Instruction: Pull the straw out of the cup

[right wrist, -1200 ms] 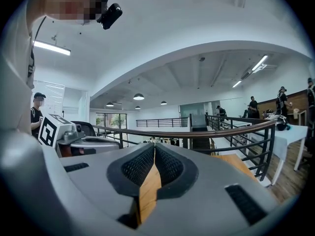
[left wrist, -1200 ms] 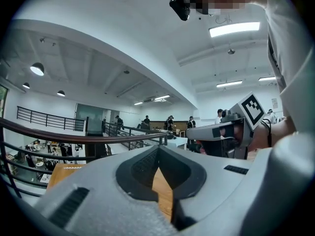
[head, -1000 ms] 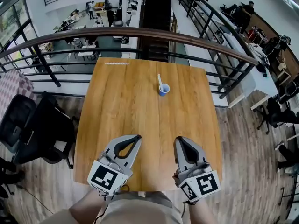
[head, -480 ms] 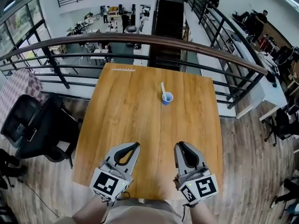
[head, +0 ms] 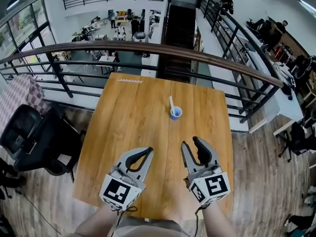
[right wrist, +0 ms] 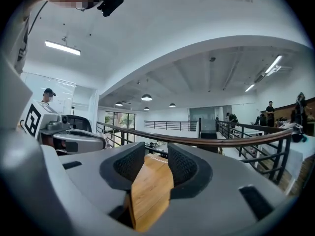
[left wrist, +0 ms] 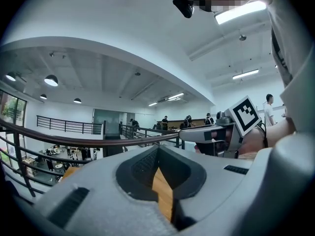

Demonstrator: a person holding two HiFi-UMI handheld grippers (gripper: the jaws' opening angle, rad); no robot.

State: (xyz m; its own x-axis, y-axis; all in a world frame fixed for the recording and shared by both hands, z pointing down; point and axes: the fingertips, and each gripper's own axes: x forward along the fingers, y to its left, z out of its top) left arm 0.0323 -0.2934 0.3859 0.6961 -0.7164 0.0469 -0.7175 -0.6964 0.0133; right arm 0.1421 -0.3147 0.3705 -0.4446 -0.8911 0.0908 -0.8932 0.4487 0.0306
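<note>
A small blue cup (head: 175, 113) stands upright on the wooden table (head: 128, 117), right of its middle. A white straw (head: 171, 102) sticks out of it and leans toward the far left. Both grippers hover over the near part of the table, short of the cup. My right gripper (head: 190, 142) is nearly in line with the cup; its jaws are opening, with nothing between them. The right gripper view shows only bare tabletop in the gap of the right gripper (right wrist: 156, 149). My left gripper (head: 148, 150) sits to its left, tips together and empty. The cup is hidden in both gripper views.
A dark curved railing (head: 148, 47) runs just past the table's far edge, above a lower floor. A thin white strip (head: 129, 81) lies near the far left corner. A black office chair (head: 29, 137) stands on the wooden floor at the left.
Both grippers have moved forward over the table toward the cup. The right gripper's jaws, shut before, now stand apart. The left gripper stays shut.
</note>
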